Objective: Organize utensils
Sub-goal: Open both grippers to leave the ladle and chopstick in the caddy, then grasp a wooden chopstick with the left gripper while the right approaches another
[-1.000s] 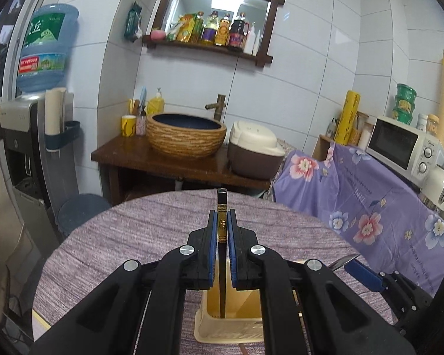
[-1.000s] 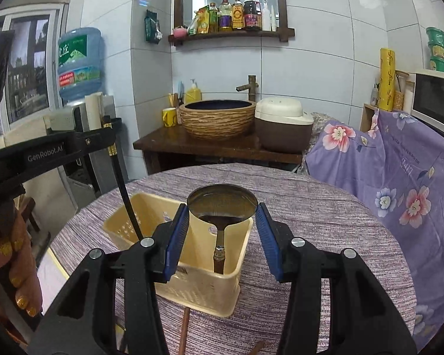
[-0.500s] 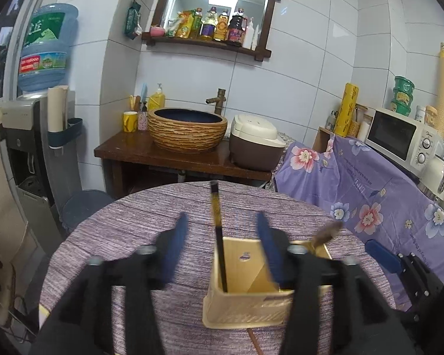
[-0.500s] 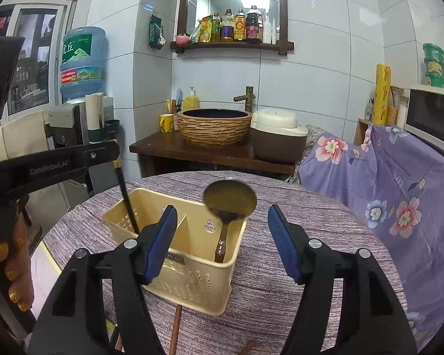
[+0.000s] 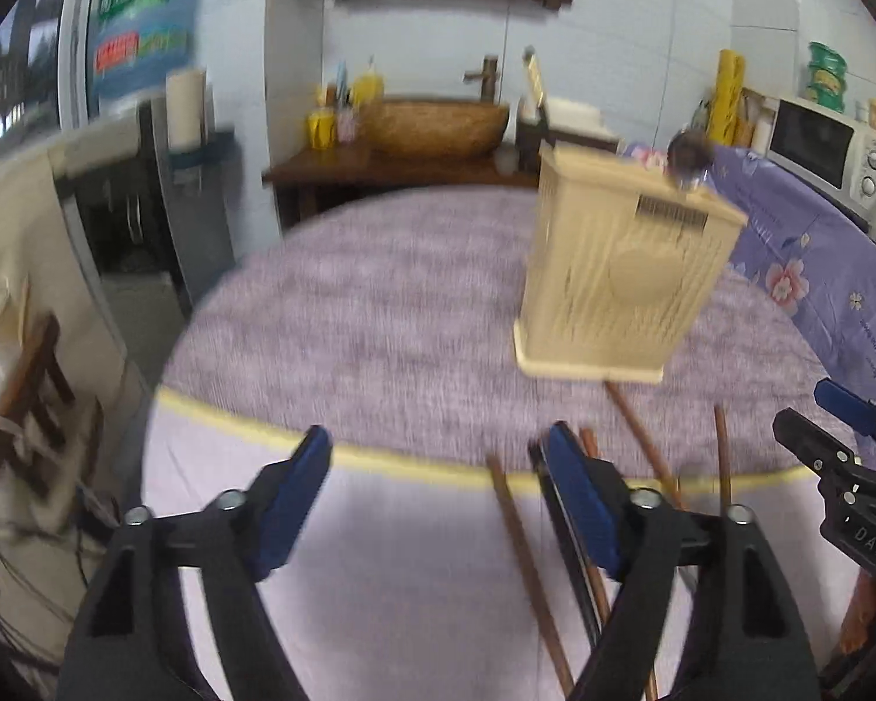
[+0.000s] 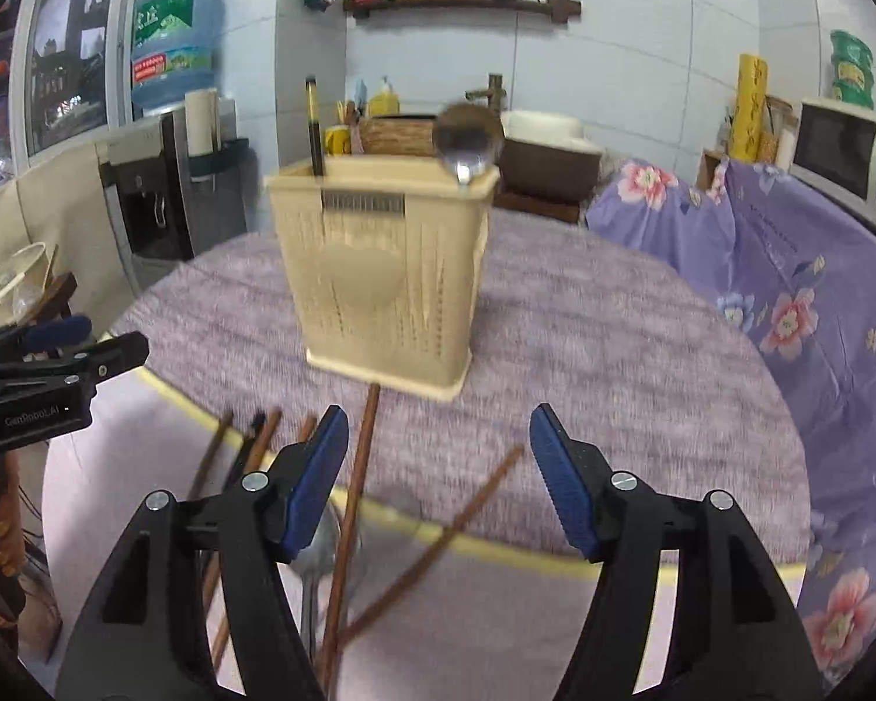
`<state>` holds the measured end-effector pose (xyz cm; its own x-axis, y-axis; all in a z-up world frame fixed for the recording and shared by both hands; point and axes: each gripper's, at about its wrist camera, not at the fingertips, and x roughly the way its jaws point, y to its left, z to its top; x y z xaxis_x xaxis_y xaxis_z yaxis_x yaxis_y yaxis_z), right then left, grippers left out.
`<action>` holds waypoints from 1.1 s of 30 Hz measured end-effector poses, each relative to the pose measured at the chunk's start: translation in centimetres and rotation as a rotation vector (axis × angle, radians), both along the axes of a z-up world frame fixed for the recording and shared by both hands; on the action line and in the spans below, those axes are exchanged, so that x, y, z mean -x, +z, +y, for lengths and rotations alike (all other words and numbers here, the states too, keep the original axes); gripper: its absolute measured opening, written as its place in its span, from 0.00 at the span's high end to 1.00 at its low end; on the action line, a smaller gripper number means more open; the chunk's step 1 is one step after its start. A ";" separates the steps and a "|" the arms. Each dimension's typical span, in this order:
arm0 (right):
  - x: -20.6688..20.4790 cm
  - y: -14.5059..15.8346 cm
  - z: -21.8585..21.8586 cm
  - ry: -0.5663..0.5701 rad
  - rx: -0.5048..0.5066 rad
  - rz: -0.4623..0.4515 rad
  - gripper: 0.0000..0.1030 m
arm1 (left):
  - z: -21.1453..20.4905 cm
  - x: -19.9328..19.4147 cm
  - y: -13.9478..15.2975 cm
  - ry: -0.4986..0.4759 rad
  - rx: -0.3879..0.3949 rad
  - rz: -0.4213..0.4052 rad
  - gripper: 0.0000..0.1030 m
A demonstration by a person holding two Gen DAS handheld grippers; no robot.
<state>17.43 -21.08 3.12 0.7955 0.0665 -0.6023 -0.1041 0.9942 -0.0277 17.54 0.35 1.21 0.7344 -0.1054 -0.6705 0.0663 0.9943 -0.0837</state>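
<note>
Withdrawn from the cream slatted plastic utensil basket (image 6: pixel 385 274) mid-desk, both hand-held grippers, left (image 5: pixel 432 493) and right (image 6: pixel 432 470), gape empty over brown wooden chopsticks (image 6: pixel 350 502) at the near edge, likely next.

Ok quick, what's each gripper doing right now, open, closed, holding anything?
Left gripper: open, holding nothing, above the loose chopsticks.
Right gripper: open, holding nothing, facing the utensil basket.
</note>
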 end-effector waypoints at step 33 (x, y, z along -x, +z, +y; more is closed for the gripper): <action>-4.4 -2.3 2.1 0.111 -0.086 0.203 0.51 | -2.4 -2.5 -5.4 -0.054 -0.057 0.195 0.88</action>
